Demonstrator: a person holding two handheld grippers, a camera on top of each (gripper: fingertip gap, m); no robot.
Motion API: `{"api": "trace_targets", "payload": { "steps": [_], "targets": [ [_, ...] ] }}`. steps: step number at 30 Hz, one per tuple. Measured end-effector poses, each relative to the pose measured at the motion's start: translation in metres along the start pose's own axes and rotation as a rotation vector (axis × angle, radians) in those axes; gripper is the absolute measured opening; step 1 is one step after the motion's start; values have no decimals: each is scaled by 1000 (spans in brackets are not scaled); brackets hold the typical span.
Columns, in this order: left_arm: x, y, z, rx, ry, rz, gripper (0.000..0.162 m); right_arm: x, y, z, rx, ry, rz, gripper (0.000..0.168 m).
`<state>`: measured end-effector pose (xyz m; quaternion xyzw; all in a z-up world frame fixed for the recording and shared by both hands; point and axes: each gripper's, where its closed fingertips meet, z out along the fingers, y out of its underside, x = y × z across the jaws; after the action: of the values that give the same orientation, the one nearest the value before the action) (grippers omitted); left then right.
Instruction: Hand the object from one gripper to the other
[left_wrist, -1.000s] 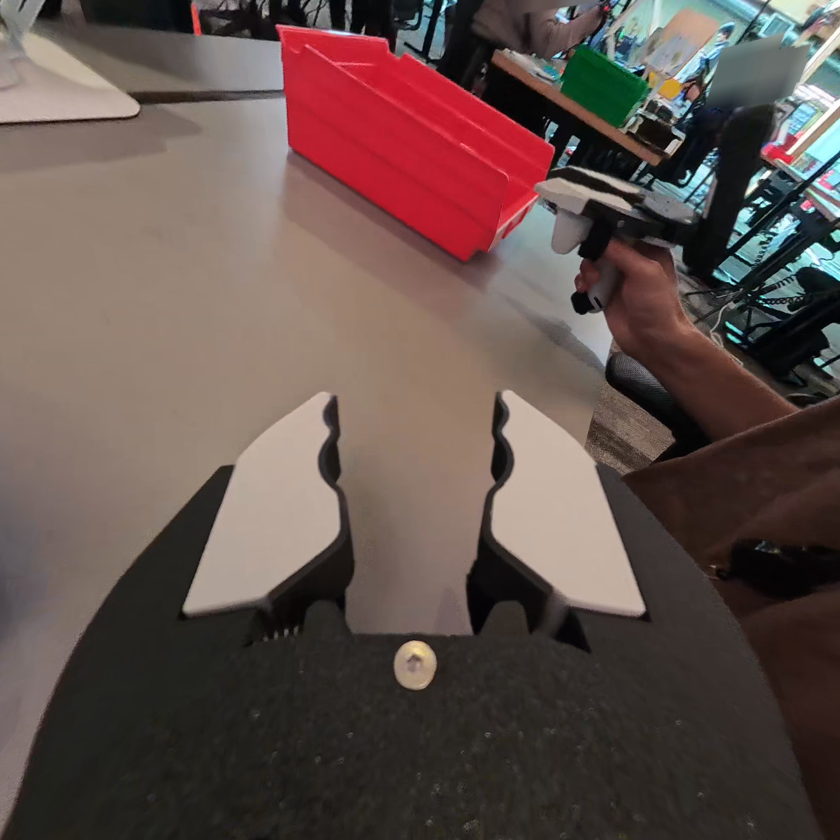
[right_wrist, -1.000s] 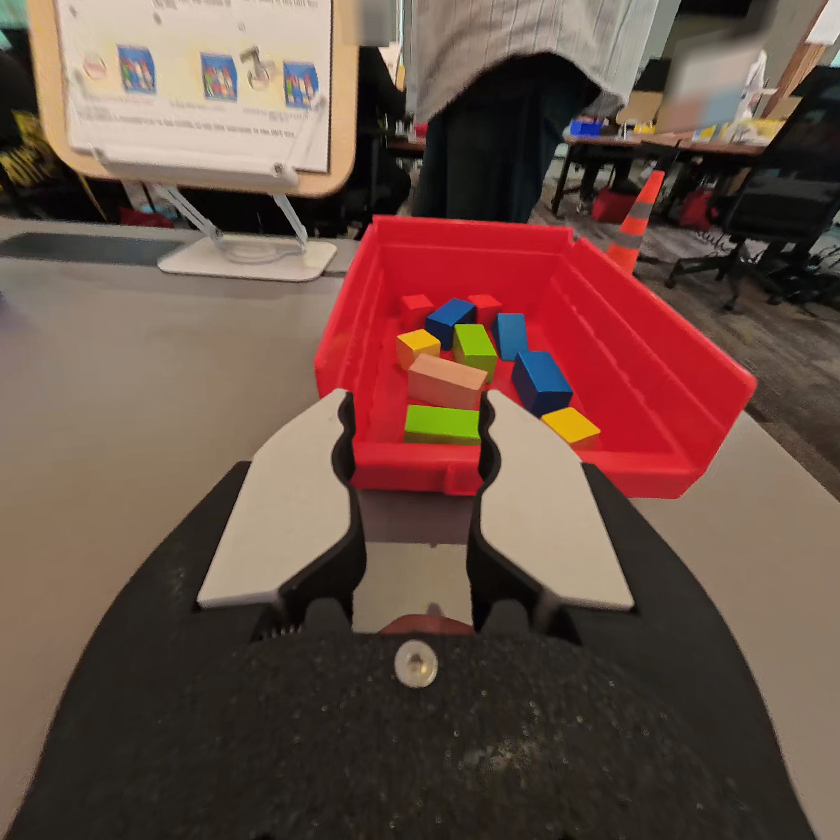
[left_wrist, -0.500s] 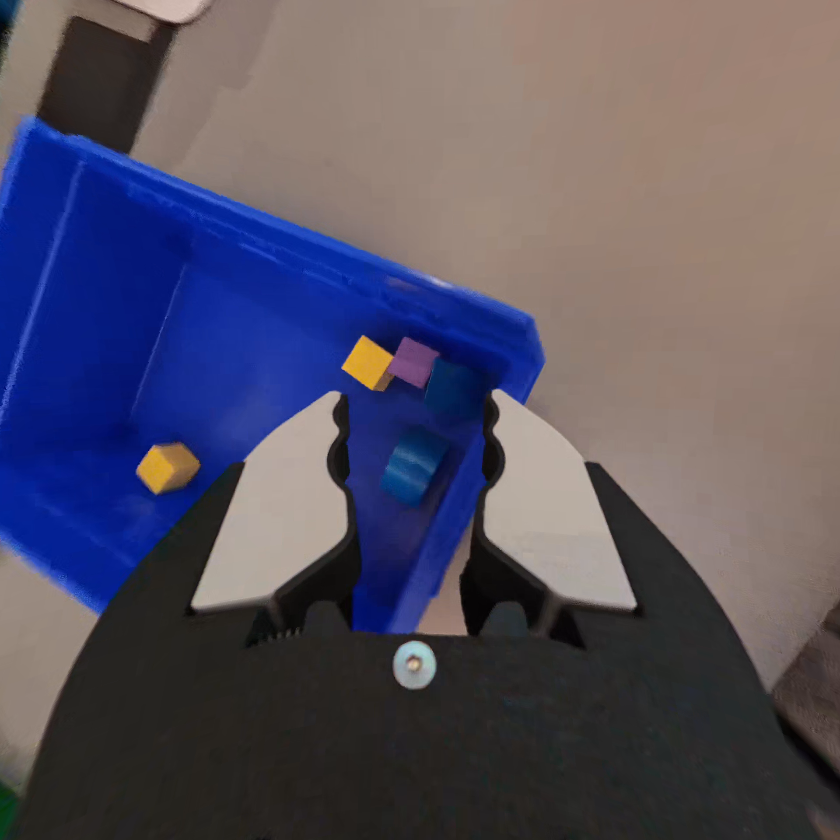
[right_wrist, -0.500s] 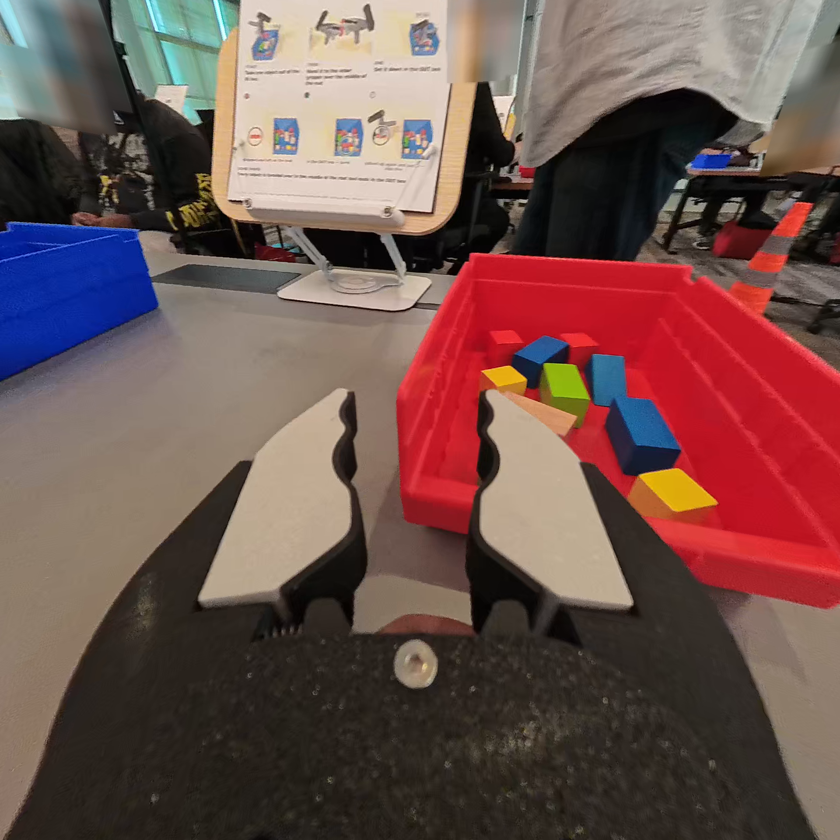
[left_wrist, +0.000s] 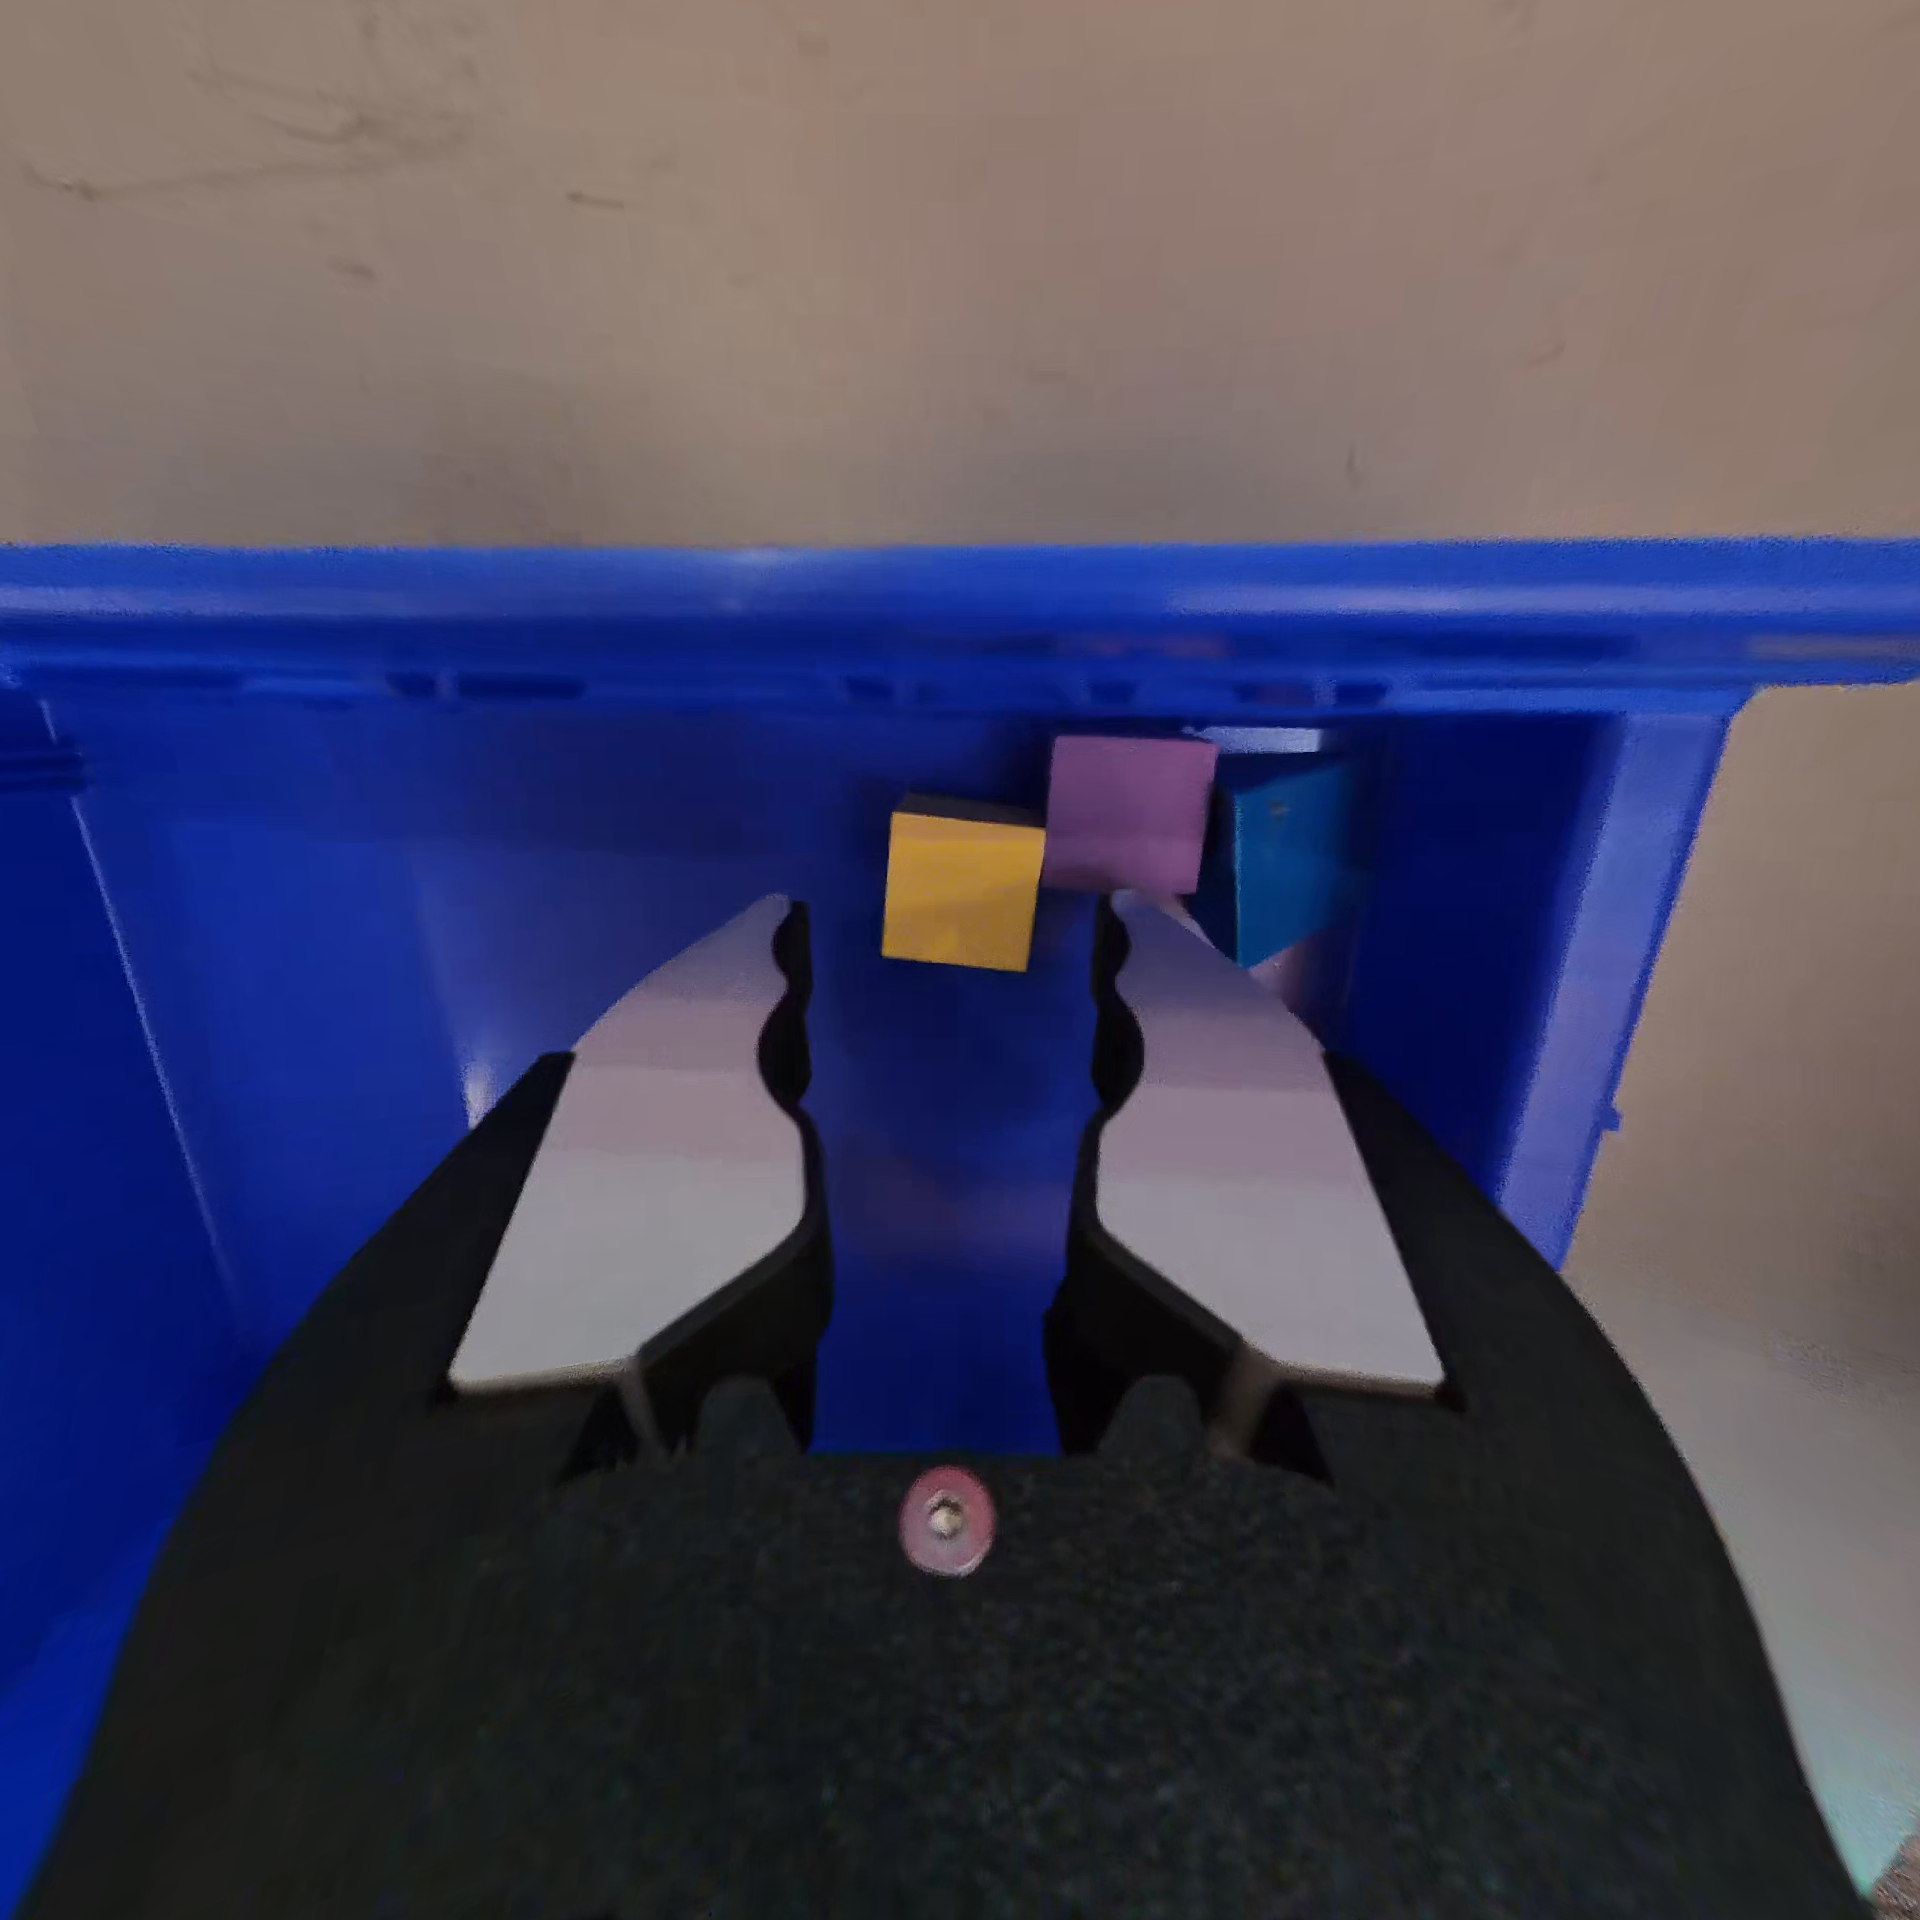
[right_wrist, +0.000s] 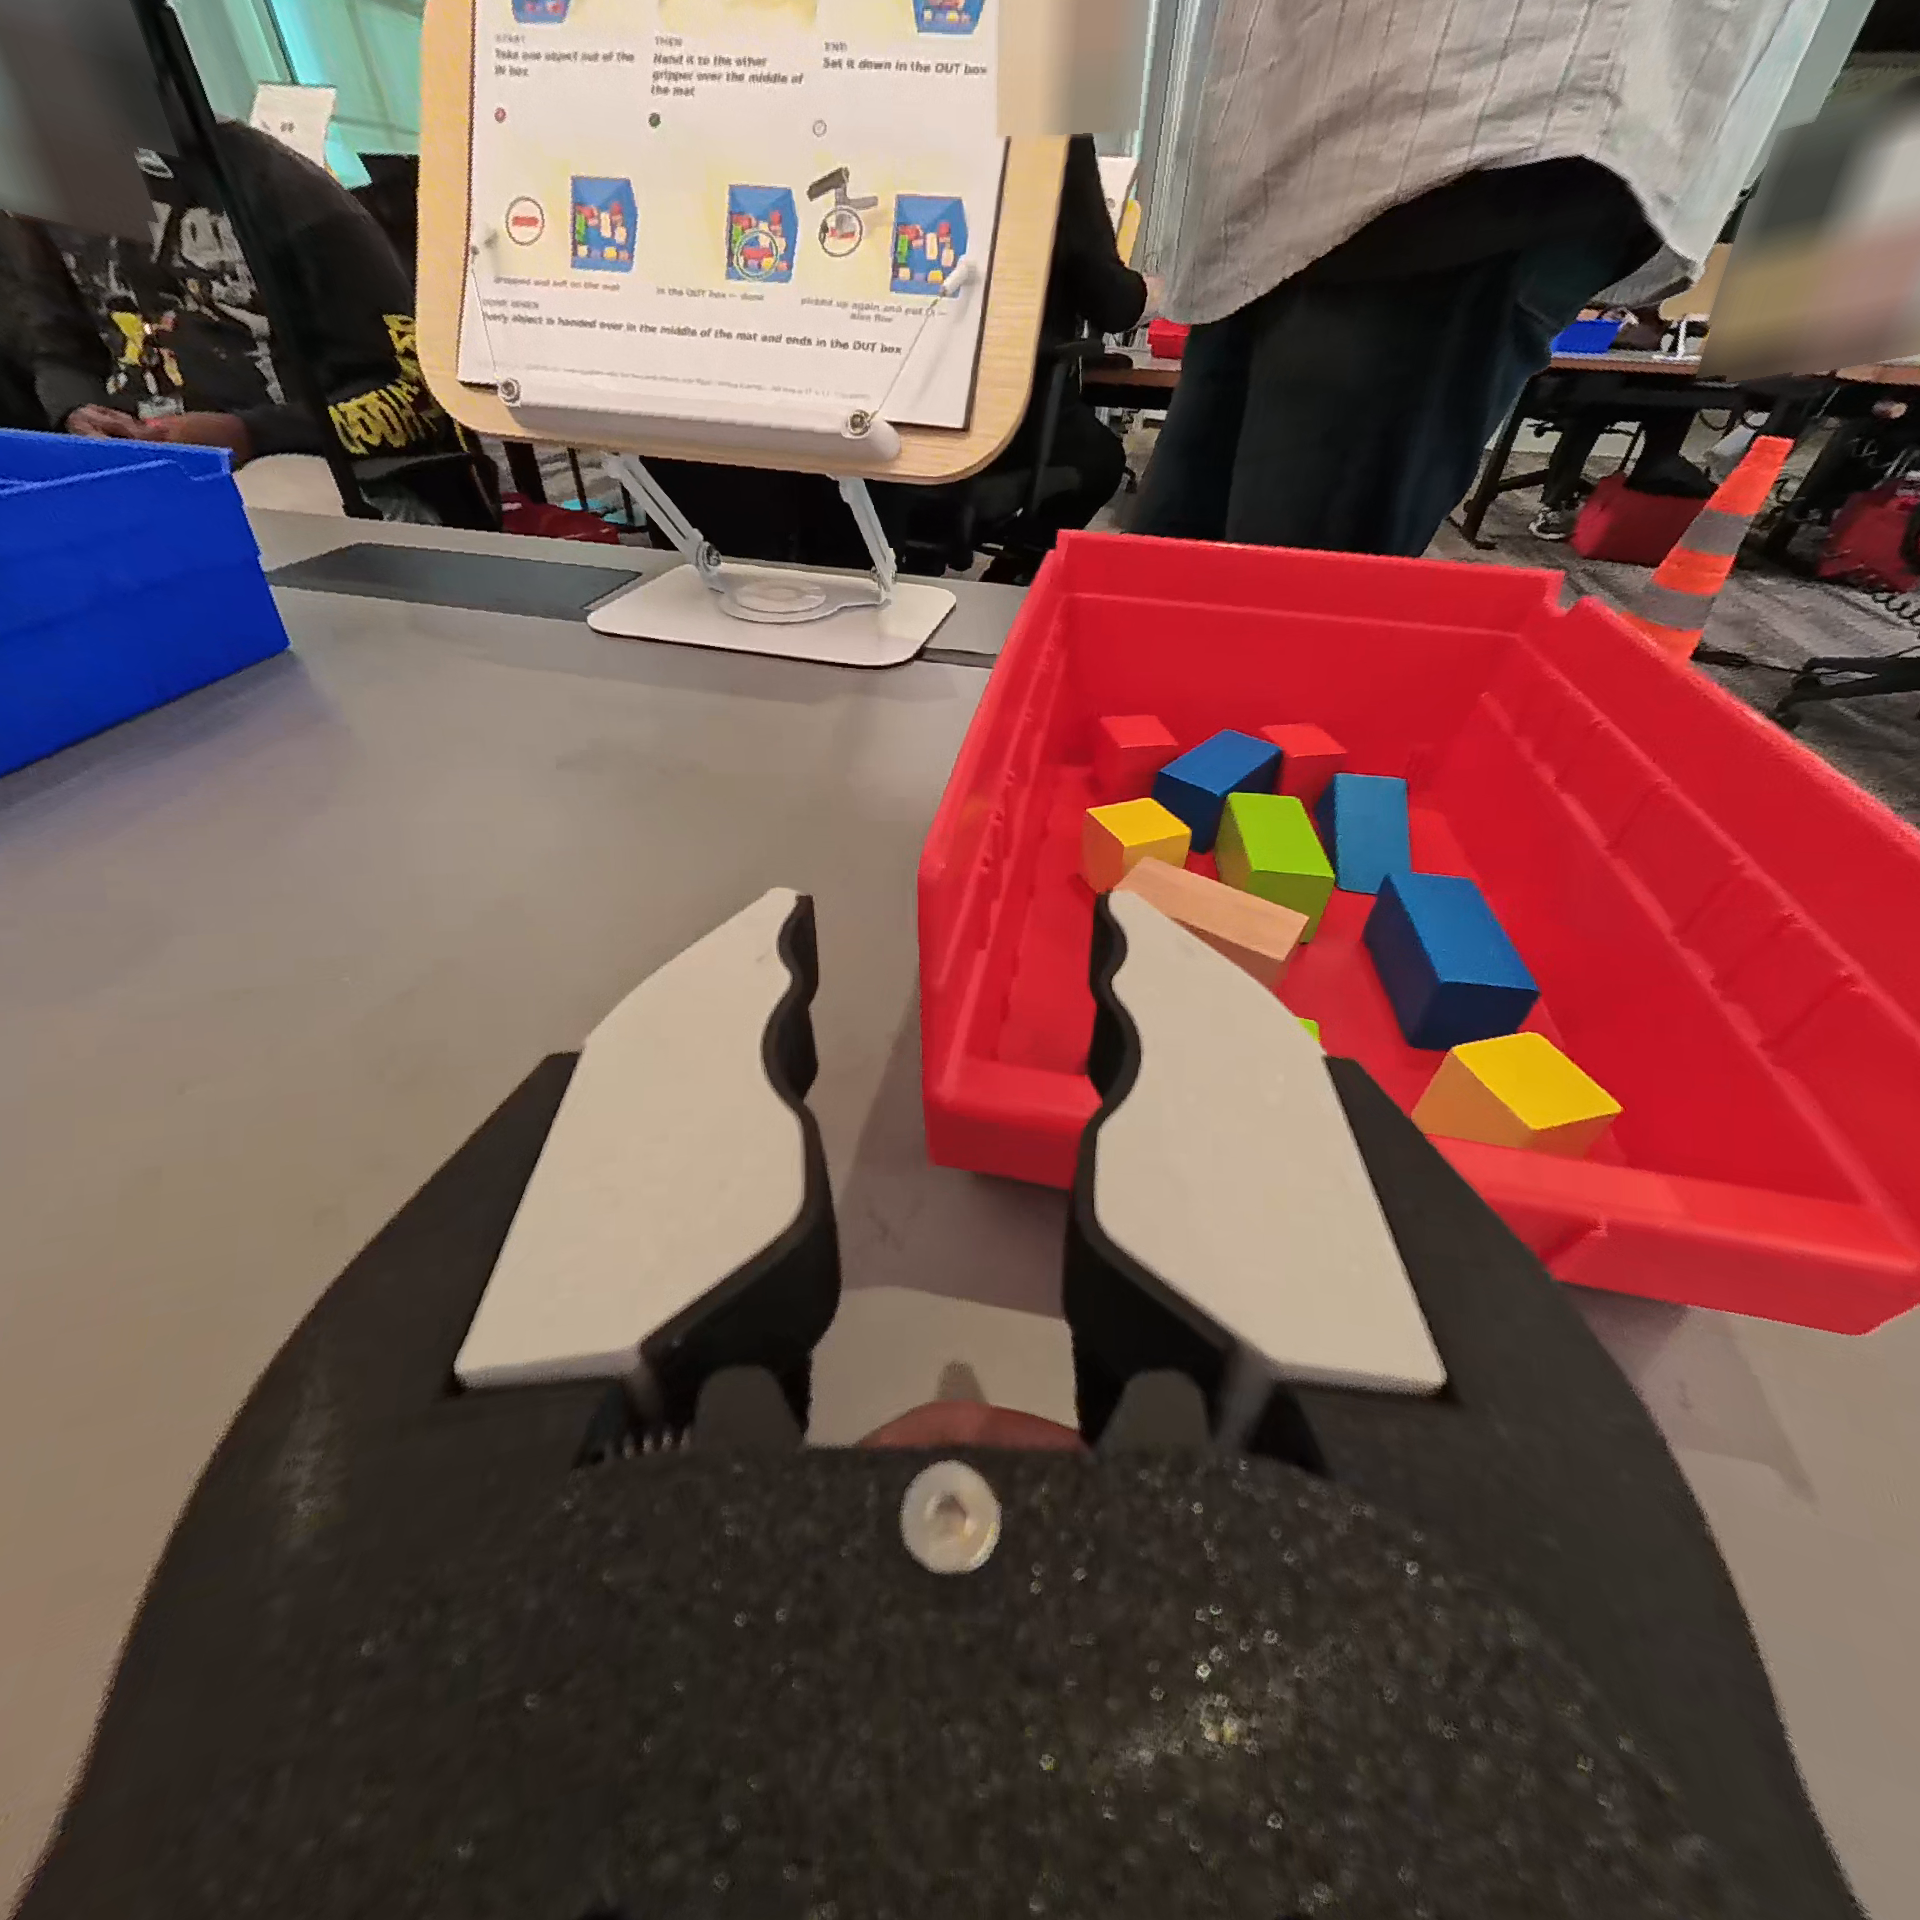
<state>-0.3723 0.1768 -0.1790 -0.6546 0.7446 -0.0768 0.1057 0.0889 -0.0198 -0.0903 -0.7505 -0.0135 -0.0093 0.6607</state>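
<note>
Both grippers empty, jaws apart; left gripper now deeper in blue bin, yellow cube just ahead: pickup next

Left claw agape, empty; right claw likewise.

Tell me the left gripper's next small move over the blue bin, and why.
Probably ease the left gripper forward and down so its open jaws straddle the yellow block. That block lies just beyond the fingertips in the blue bin, nearly centred on the gap, while the purple block and blue block crowd its right side. The right gripper is open and empty above the table.
</note>
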Motion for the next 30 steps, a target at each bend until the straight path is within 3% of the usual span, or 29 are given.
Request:
{"api": "trace_targets", "payload": {
  "steps": [4, 8, 13, 16, 20, 23, 27, 30],
  "targets": [
    [-1, 9, 12, -12, -25, 30, 30, -7, 1, 2, -23, 0, -73, 50],
    [3, 5, 3, 41, -43, 18, 29, -14, -3, 3, -31, -13, -106, 48],
    [5, 7, -33, 123, -175, -49, 29, -32, -19, 6, -2, -98, -39, 44],
    [4, 1, -69, 253, -293, -138, 29, -52, -30, 13, 0, -195, -3, 43],
    [22, -48, -117, 620, -339, -178, 29, -100, -53, 32, -30, -447, 127, 43],
    [42, -103, -139, 839, -335, -90, 29, -149, -76, 45, -99, -747, 347, 44],
    [65, -179, -150, 1023, -326, 96, 29, -204, -112, 50, -217, -1211, 835, 47],
    [77, -227, -145, 1086, -324, 224, 28, -232, -115, 51, -303, -1394, 970, 51]
  ]
}}
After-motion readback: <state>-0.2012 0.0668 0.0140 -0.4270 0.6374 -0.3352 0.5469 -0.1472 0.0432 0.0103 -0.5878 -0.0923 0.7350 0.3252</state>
